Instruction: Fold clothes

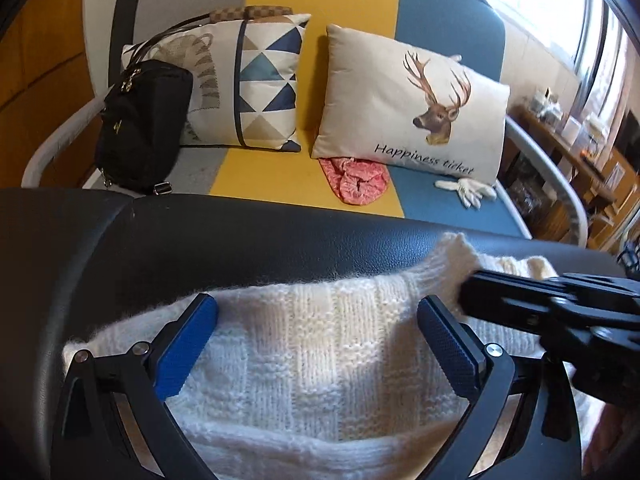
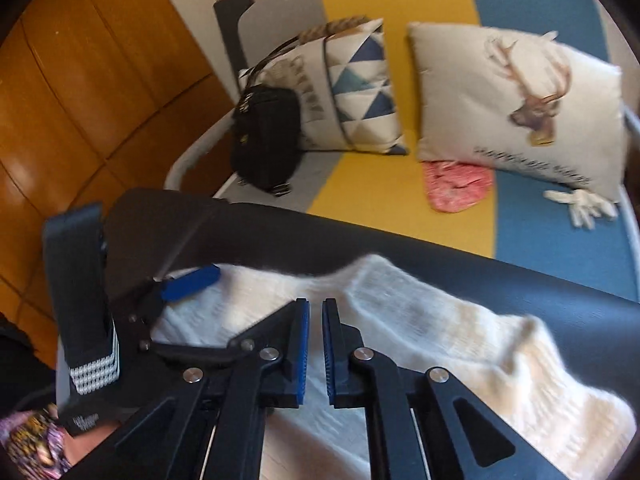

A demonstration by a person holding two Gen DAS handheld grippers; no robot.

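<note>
A sofa [image 1: 320,0] striped grey, yellow and blue filled the background, carrying a triangle-patterned cushion [image 1: 264,80], a deer cushion [image 1: 412,104], a black bag [image 1: 144,124], a crumpled pink cloth [image 1: 356,180] and a white glove [image 1: 468,192]. In front of it stood a black leather-look worktop [image 1: 240,236], and on that lay the white knitted sweater [image 1: 320,360], spread flat with one fuzzy ribbed corner turned up near the worktop's far edge.

The sweater looked thick, soft and light (a loose, fluffy knit), so it should drape and sag when lifted, stretch if pulled by one point, and perhaps snag on the ridged pads. The ribbed edge or an outer corner, where the fabric is doubled and firmer, seemed the best place to pinch it; a grip in the open middle would only bunch it.

The left tool [image 1: 318,316] hovered low over the sweater with its blue pads spread wide, holding nothing. The right tool [image 2: 315,320] was all but closed, only a narrow slit between its pads; the knit showed through that slit beneath them, and no fold appeared pinched. In the left wrist view it reached in from the right beside the raised corner.
</note>
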